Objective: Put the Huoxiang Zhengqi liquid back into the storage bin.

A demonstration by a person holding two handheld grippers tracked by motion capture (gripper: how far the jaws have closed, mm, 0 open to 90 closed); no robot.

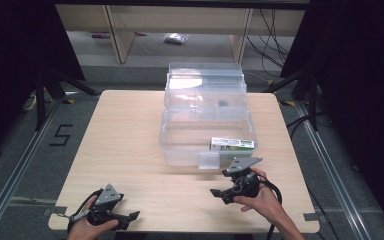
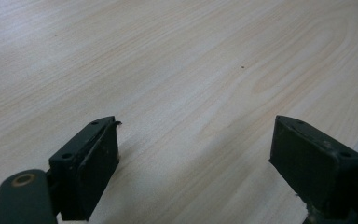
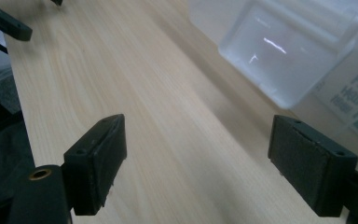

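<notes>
Clear plastic storage box (image 1: 206, 131) sits at the middle-far part of the wooden table (image 1: 125, 150), lid flipped up at the back, a front latch tab (image 1: 209, 161) hanging at the near wall. Inside, at the near-right corner, lies a small white-and-green carton (image 1: 232, 144), flat on the box floor. That carton and the latch are the things nearest the right gripper (image 1: 219, 193), so I'd take them as the work in hand.

Handling, as I judge it: carton looks light, thin card, prob. crushes if squeezed hard; best taken across its narrow sides, coming in from above over the box wall. Box itself is stiff but light and smooth, likely to slide on the table if pushed w/o a second hold. Latch tab is small and slick, needs a pinch at its lower edge.

Tools: right gripper is just beside the box's near wall, jaws spread wide, nothing between them. Left gripper (image 1: 132, 216) is at the near-left table edge, well apart from the box, jaws also wide, empty.

Views differ: high view gives the whole layout, box, open lid, carton, both hands. Right gripper view shows the latch tab (image 3: 284, 51) up close, blurred, w/ printed carton (image 3: 354, 100) behind the clear wall, plus the left gripper far off at top left. Left gripper view gives bare wood grain between its pads (image 2: 95, 170), no box.
</notes>
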